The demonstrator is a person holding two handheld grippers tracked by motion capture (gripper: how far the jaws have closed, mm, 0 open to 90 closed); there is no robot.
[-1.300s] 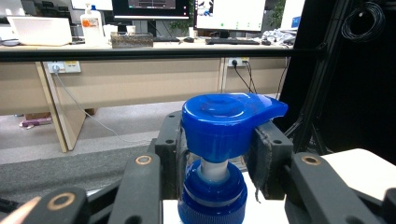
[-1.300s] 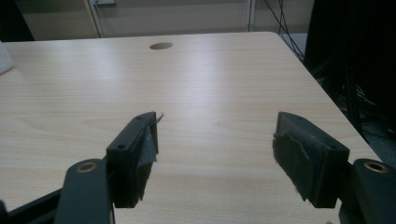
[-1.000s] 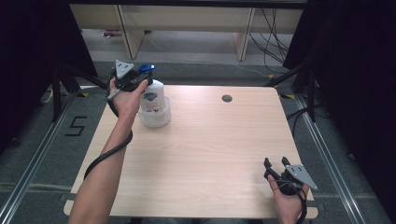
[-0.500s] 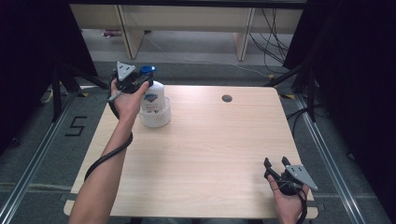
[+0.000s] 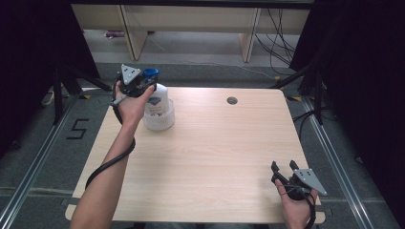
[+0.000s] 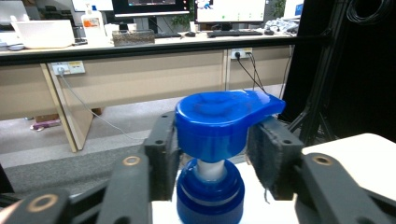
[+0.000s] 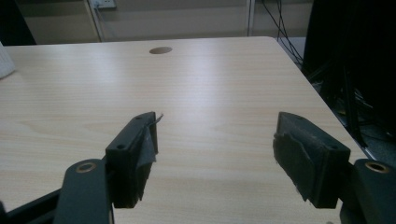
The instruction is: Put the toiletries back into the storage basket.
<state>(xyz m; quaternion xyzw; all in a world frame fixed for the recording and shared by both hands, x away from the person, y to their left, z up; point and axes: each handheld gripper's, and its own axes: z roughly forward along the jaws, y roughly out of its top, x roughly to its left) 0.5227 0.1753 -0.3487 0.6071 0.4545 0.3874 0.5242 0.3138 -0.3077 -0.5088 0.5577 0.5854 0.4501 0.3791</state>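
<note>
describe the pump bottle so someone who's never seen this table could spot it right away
Start at the light wooden table and go to its far left corner. There stands a white pump bottle with a printed label and a blue pump head, which sits between the fingers of the left gripper. It is the one upright white thing on the tabletop.

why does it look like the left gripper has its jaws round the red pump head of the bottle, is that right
Not quite: the pump head is blue, not red, as the left gripper view shows. The left gripper does have its jaws round it, on the bottle.
</note>
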